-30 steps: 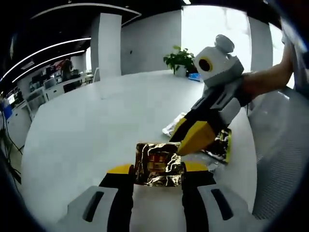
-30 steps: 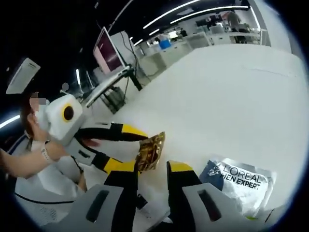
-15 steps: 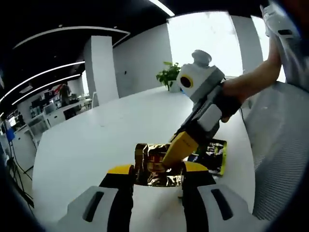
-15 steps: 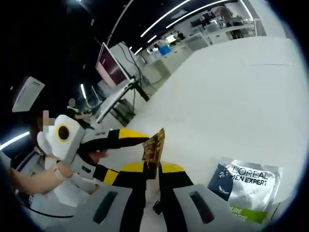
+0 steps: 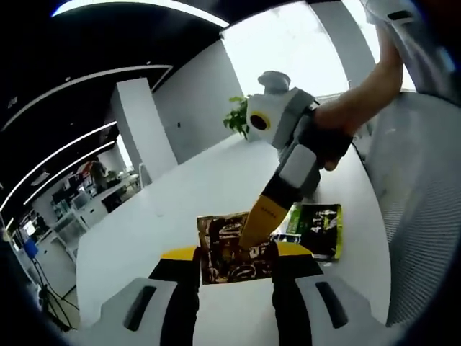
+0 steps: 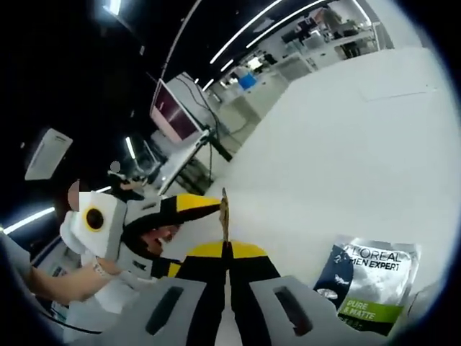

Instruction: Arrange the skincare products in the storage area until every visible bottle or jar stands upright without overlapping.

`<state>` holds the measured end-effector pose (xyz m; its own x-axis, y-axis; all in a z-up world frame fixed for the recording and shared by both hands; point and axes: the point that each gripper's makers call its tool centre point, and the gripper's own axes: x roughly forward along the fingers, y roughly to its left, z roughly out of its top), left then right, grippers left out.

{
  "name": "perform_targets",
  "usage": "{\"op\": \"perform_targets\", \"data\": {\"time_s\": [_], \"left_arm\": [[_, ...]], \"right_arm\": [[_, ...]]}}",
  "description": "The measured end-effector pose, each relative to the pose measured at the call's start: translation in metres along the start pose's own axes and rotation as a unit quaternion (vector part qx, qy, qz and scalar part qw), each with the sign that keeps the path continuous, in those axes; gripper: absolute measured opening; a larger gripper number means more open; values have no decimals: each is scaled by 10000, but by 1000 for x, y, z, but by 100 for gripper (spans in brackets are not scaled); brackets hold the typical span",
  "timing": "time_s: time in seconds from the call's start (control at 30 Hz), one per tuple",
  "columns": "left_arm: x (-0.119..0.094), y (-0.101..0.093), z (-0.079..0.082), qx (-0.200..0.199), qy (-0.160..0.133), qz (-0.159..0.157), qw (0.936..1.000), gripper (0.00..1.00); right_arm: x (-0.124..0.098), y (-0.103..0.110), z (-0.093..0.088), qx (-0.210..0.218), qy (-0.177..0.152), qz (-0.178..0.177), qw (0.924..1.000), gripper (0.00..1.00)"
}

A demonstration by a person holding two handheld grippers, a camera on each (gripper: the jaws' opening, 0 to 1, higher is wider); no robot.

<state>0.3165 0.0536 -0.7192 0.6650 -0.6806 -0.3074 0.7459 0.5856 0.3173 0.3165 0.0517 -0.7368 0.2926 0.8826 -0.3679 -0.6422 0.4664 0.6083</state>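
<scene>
- Progress: I judge the task to be at an early stage. No bottle or jar stands upright in either view; the products I can see are flat sachets.
- Gold foil sachet (image 5: pixel 236 247): held off the tabletop (image 5: pixel 166 216) between both grippers. In the left gripper view it faces the camera flat; in the right gripper view it appears edge-on (image 6: pixel 225 216).
- Left gripper (image 5: pixel 234 254): its jaws are clenched on the gold foil sachet, one at each side edge.
- Right gripper (image 6: pixel 227 249): its jaws are closed together on the lower edge of the same sachet, which rises straight up from between them.
- L'Oreal sachet (image 6: pixel 367 285): lies flat on the tabletop, to the right of my right jaws and apart from them.
- Remaining: set the held sachet down without overlapping the other.
</scene>
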Motion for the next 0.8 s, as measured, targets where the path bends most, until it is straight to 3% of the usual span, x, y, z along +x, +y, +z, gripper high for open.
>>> {"op": "perform_targets", "data": {"time_s": [0.1, 0.23, 0.37, 0.57, 0.8], "left_arm": [[-2, 0, 5, -115, 18, -12, 9999, 35], [-10, 5, 15, -418, -175, 14, 9990, 35], [-16, 8, 14, -578, -130, -71, 9982, 36], [-21, 5, 16, -601, -59, -402, 9974, 32], [-28, -17, 27, -456, 96, -954, 9943, 26]], "right_arm": [[-3, 6, 2, -3, -25, 63, 10000, 1], [-9, 10, 2, -74, -24, 105, 9999, 1], [-13, 12, 0, -308, 51, 158, 9994, 1], [-21, 22, 0, -576, 50, 263, 9980, 1], [-30, 30, -10, -1465, 274, 355, 9882, 1]]}}
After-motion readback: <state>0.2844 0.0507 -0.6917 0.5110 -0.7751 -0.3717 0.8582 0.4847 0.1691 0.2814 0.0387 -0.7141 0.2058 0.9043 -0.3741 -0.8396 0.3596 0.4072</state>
